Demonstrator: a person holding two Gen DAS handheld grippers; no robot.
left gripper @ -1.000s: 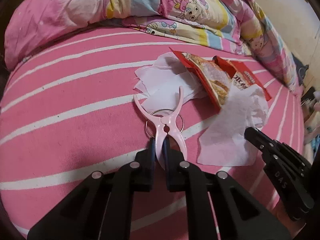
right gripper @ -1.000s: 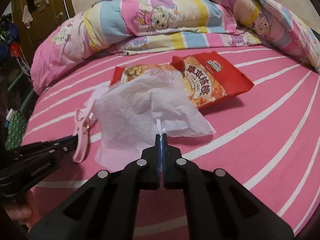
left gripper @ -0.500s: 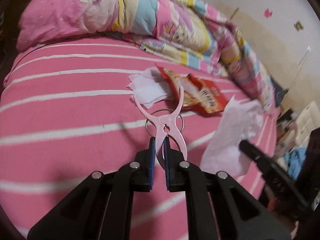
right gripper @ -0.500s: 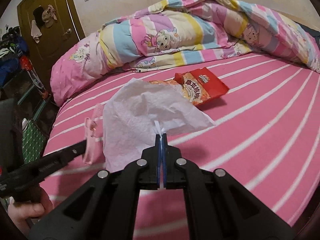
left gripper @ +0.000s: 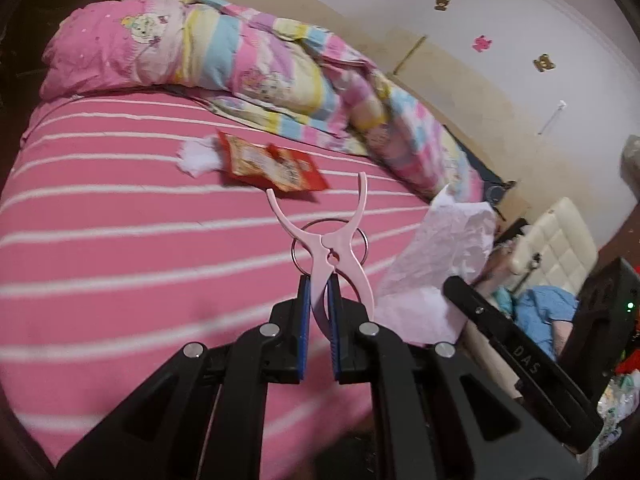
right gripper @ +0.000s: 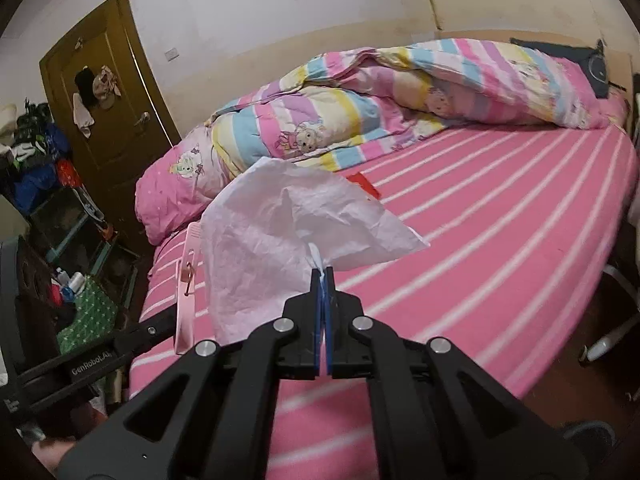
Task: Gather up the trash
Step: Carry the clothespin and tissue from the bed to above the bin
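My left gripper (left gripper: pixel 318 300) is shut on a pale pink plastic clothes peg (left gripper: pixel 326 236) with a metal ring, held above the bed. My right gripper (right gripper: pixel 323 280) is shut on a crumpled white tissue (right gripper: pixel 280 240), lifted clear of the bed; the tissue also shows in the left wrist view (left gripper: pixel 436 264). The peg shows at the left of the right wrist view (right gripper: pixel 186 280). A red snack wrapper (left gripper: pixel 272 166) lies on the pink striped sheet (left gripper: pixel 120 240) with another white tissue (left gripper: pixel 198 156) beside its left end. Only the wrapper's corner (right gripper: pixel 364 184) shows past the held tissue.
A rolled cartoon quilt (right gripper: pixel 360 108) lies along the far side of the bed. A brown door (right gripper: pixel 108 104) and cluttered shelves (right gripper: pixel 52 184) stand left of the bed. A cream chair (left gripper: pixel 556 240) and clothes sit beyond the bed edge at the right.
Both grippers have lifted and pulled back from the bed with the peg and the tissue. The wrapper and the other tissue stay on the sheet, now farther away.
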